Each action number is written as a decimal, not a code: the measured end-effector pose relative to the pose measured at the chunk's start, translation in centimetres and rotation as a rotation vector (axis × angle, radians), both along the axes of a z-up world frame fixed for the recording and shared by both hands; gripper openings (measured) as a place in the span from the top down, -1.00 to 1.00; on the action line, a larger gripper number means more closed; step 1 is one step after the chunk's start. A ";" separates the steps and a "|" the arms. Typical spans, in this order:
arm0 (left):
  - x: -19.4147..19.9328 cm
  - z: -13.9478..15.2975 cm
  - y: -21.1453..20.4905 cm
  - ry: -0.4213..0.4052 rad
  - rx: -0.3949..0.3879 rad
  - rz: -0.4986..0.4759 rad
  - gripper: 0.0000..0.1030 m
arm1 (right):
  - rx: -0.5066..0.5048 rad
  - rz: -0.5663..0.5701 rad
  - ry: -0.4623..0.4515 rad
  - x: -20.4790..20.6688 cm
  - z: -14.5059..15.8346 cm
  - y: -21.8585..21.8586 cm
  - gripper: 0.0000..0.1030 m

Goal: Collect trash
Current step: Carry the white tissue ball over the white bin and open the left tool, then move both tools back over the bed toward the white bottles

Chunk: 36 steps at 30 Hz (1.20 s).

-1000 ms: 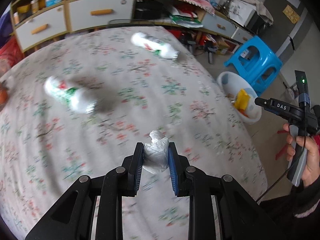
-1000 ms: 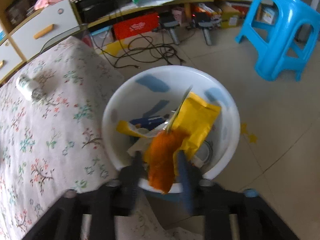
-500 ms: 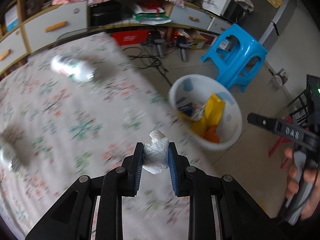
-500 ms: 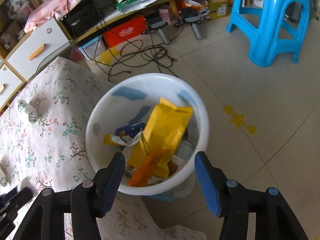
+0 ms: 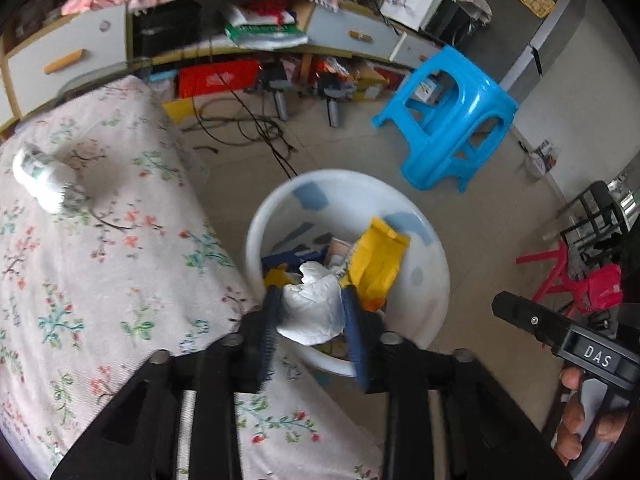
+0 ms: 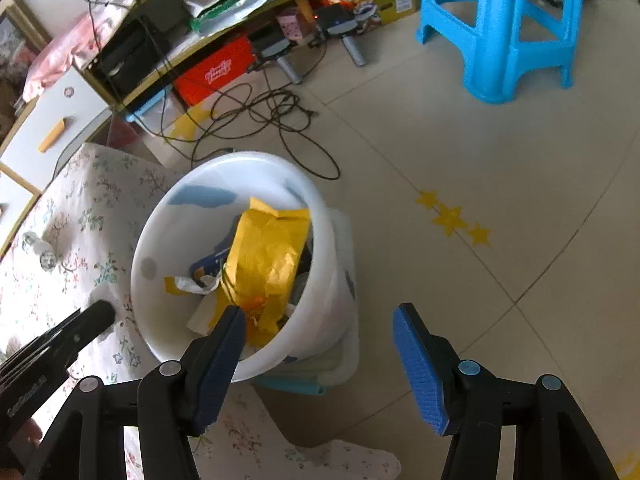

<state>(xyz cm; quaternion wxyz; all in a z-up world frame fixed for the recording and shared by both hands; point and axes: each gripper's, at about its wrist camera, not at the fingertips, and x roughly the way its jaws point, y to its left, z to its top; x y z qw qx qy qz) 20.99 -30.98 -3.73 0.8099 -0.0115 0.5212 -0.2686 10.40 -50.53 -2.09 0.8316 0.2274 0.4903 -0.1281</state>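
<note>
The left tool [image 5: 312, 312] pinches a crumpled white wad [image 5: 316, 306] just above the white bin's [image 5: 428, 276] near rim; released early, it could fall outside. The right tool [image 6: 320, 344] is spread, empty.

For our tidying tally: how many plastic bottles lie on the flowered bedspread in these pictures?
1. A single plastic bottle lies on its side near the far edge of the bedspread, left of the white bin. Others may lie outside both views.
</note>
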 end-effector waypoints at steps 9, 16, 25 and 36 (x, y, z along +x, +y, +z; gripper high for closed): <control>-0.7 0.3 2.0 -0.004 0.055 0.068 -0.42 | 0.026 -0.012 -0.018 -0.3 0.5 -0.5 -0.40; -2.0 1.9 7.2 -0.071 0.137 0.161 -0.58 | 0.038 0.008 -0.033 0.2 1.2 1.0 -0.48; -1.4 2.2 17.6 -0.020 0.258 0.414 -0.59 | 0.026 0.092 -0.036 2.4 1.6 5.7 -0.57; 0.0 0.6 28.6 0.071 0.286 0.685 -0.59 | -0.017 0.192 -0.017 5.5 1.2 12.7 -0.63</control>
